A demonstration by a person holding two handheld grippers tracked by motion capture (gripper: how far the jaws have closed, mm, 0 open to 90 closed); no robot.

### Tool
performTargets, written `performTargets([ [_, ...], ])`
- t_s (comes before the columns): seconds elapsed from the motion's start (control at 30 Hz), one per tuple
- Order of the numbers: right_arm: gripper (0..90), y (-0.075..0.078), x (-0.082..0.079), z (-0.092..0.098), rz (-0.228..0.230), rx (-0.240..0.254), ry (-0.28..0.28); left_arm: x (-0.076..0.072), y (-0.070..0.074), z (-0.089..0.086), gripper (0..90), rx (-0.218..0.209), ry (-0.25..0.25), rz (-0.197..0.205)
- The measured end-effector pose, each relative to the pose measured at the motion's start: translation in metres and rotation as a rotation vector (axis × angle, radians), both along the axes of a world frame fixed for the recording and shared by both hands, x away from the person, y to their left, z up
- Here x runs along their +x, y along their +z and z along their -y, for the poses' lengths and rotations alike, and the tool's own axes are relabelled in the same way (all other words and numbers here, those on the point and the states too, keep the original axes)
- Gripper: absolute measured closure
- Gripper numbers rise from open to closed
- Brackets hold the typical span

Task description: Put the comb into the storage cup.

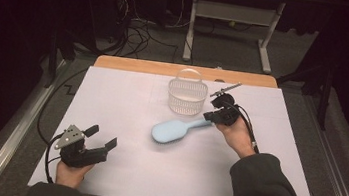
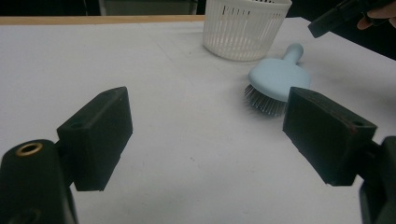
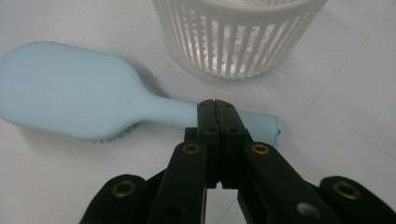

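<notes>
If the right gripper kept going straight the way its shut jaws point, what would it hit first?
Most likely the handle of the light blue hairbrush, lying right ahead of the right gripper. Beyond it stands the white basket. Whether the tips already touch the handle is unclear.

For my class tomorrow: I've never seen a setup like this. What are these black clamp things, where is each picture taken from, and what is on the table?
A person sits at a white table holding a hand-held two-jaw clamp, called a gripper, in each hand. One picture looks down from above; the other two come from cameras riding on each gripper. The left gripper rests open, holding nothing. The right gripper has its jaws shut together above the handle of a light blue hairbrush, which lies bristles down; the jaws grip nothing. Behind the brush stands a white slotted basket.
</notes>
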State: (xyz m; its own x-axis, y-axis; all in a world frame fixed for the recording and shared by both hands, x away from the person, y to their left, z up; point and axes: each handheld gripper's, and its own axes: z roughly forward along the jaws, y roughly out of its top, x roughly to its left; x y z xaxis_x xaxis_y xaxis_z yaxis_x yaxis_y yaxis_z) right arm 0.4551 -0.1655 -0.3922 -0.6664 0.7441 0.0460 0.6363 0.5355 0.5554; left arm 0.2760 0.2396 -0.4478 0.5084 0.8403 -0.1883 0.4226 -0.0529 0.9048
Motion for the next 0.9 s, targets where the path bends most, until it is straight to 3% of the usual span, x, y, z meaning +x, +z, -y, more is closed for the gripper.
performTargets([
  [0.3, 90.0, -0.012, 0.019, -0.014, -0.032, -0.071, -0.035, 0.000, 0.000, 0.000, 15.0, -0.002, -0.005, 0.000],
  [0.9, 90.0, -0.023, 0.033, -0.019, -0.052, -0.106, -0.092, 0.000, 0.000, 0.000, 15.1, -0.004, -0.011, -0.003],
])
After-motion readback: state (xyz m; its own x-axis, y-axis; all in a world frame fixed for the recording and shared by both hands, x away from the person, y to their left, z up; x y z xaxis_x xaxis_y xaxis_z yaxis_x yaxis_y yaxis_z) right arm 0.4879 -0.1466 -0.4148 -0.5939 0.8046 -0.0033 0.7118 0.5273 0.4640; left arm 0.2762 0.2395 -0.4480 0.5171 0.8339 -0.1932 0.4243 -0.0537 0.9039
